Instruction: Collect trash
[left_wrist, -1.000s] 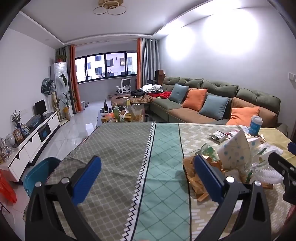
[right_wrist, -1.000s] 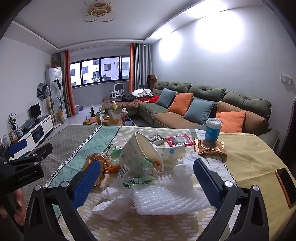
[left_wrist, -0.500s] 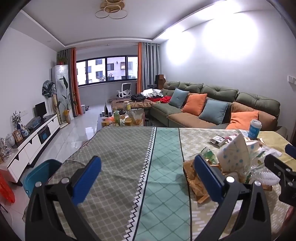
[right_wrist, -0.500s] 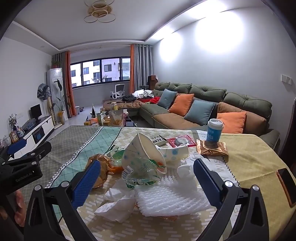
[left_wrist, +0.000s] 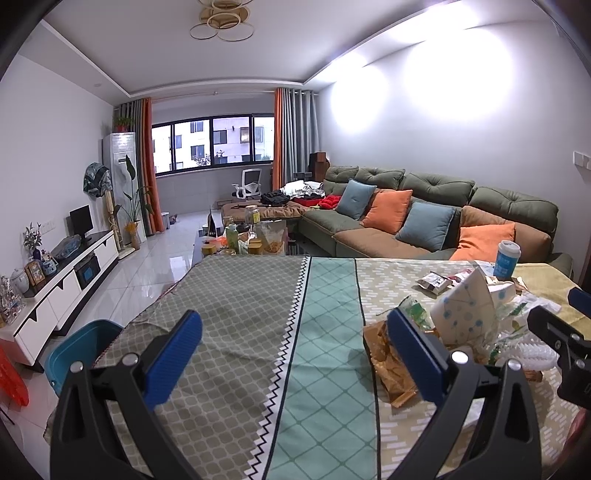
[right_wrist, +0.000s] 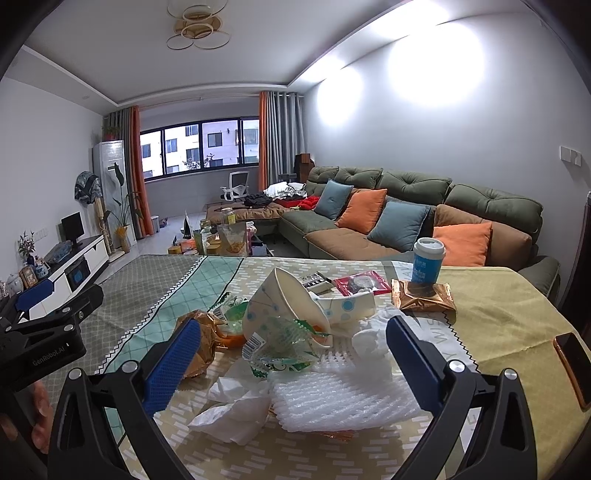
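— Gripper on the left (left_wrist: 293, 352): blue pads spread wide, nothing between them, held above bare patterned cloth on the table (left_wrist: 236, 295). You agree?

— Agreed. Released, empty. From its camera the trash pile (left_wrist: 461, 325) sits at about 3 o'clock, well off its line.

— And the right gripper (right_wrist: 293, 356)?

— Also spread wide, gripping nothing. It hangs above the near edge of the pile, which fills the gap between its fingers in the right wrist view.

— Contents of the pile, as seen from there?

— White ribbed foam sheet (right_wrist: 343, 397) nearest, at 6 o'clock. Crumpled white tissue (right_wrist: 231, 411) just beside it at 7 o'clock. Clear plastic wrapper with green print (right_wrist: 282, 341) in the middle, lying against a tipped paper bowl with blue dots (right_wrist: 286, 304). Second dotted paper cup (right_wrist: 347, 306), on its side, at 1 o'clock of the bowl.

— Left flank?

— Crumpled gold-brown wrapper (right_wrist: 207, 334) at 9 o'clock, touching the pile, partly hidden behind the left-hand finger.

— Farther back?

— Red packet (right_wrist: 364, 282) flat on the cloth. Copper foil pouch (right_wrist: 423, 299) with a blue lidded cup (right_wrist: 427, 260) standing upright on it, at 2 o'clock.

— Anything off to the edges?

— Phone (right_wrist: 574, 360) at the table's right edge, 3 o'clock. Left gripper's black body shows at 9 o'clock, a hand (right_wrist: 38, 417) under it. Blue bin (left_wrist: 79, 349) on the floor past the table's left corner, seen from the left camera.
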